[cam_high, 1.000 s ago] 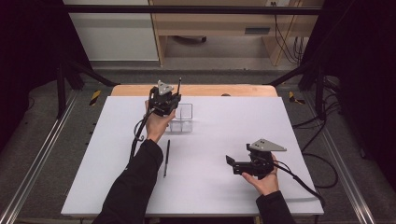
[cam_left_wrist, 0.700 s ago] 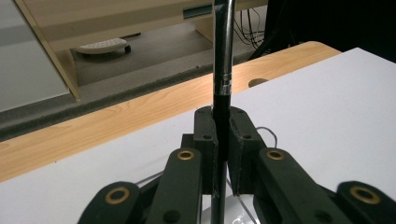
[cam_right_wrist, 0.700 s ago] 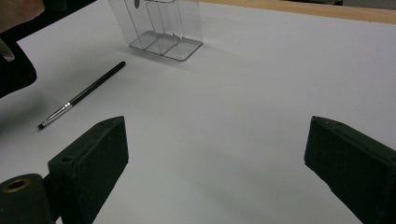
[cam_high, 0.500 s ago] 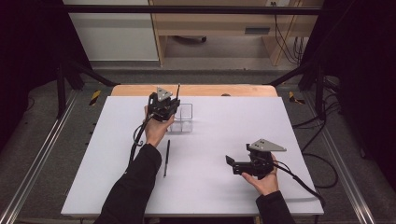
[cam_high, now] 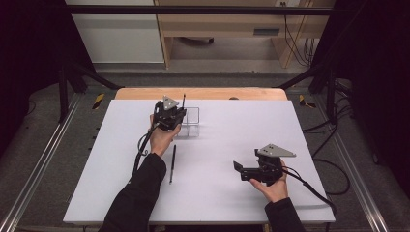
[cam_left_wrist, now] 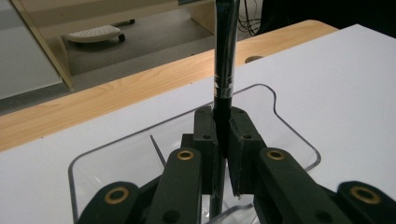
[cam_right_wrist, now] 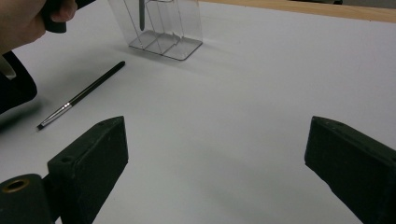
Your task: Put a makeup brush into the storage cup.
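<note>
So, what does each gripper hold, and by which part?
Left gripper clamps an upright brush on its handle, just below the metal band, above the clear holder. Right gripper holds nothing.

brush: top cut by frame edge | lower end hidden behind left claw

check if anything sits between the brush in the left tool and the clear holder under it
Nothing visible does. The left tool is shut on the upright brush, whose lower end already dips inside the clear holder. The second brush lies flat on the table, off to the side.
</note>
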The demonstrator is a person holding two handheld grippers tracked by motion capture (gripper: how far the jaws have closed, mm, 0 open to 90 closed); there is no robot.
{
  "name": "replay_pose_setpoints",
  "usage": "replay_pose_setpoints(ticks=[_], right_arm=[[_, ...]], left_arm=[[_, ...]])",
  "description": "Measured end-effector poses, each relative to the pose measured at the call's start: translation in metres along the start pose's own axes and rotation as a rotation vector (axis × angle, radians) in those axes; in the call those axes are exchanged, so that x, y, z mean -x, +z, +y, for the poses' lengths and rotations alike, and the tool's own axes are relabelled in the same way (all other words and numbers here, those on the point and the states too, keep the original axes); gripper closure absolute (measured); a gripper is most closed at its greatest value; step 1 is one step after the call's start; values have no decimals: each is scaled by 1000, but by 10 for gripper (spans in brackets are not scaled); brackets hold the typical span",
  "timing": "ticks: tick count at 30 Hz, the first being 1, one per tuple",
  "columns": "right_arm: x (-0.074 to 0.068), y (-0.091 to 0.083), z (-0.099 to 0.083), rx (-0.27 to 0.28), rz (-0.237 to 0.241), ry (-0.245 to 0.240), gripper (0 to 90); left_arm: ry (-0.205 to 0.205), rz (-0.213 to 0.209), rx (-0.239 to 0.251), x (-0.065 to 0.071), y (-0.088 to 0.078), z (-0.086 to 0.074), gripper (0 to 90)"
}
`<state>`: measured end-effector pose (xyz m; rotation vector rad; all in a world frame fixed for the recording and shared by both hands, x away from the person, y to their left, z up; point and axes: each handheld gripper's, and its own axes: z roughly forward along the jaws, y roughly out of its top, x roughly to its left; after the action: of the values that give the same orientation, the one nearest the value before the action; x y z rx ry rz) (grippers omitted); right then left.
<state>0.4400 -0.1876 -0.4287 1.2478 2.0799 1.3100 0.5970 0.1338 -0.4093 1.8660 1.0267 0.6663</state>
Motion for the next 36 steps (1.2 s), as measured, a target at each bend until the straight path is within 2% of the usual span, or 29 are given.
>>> replay_pose_setpoints(ticks=[7,14,16,25,31,36], right_arm=[[0,0,0,1,0,0,67],[0,-2,1,7,0,2,67],[0,-2,1,8,1,3,67],[0,-3,1,19,-2,1,66],[1,-5,2,25,-5,-1,63],[1,-6,3,29,-8,-1,62]], left_arm=[[9,-10,-6,1,-7,2,755],[12,-10,5,0,-22,4,629],[7,-18,17,1,-28,3,604],[42,-67,19,8,-51,1,443],[37,-99,46,14,-68,-3,363],[35,-114,49,18,-83,-9,301]])
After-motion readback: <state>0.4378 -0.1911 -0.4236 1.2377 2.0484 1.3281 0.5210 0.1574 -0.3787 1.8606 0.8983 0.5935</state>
